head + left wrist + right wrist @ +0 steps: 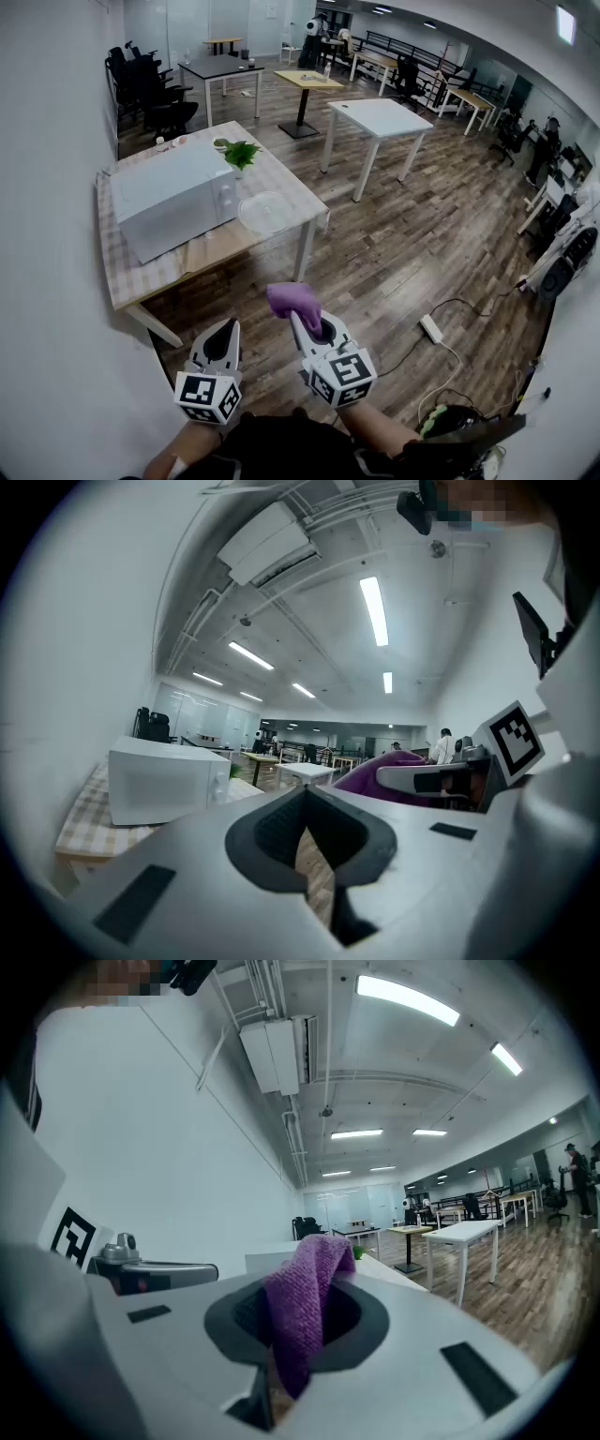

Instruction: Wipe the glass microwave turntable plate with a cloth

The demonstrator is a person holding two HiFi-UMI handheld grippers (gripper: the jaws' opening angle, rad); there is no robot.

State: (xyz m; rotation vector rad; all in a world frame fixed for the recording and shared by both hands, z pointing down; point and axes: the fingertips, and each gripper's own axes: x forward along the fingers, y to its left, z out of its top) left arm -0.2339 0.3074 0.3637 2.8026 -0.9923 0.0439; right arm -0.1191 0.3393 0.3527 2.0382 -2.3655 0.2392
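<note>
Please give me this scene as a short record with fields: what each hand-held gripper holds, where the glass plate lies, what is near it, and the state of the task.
left hand-held gripper: jaws together, nothing between them
right hand-held gripper: shut on the purple cloth
glass plate: flat on the table, right of the microwave, untouched
plant: on the table, behind the plate
position: both grippers above the wood floor, apart from the table
task state: wiping not yet begun

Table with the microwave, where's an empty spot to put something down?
The near strip of the table, in front of the microwave, is bare. The right end is crowded: the glass plate fills it, with the plant just behind.
</note>
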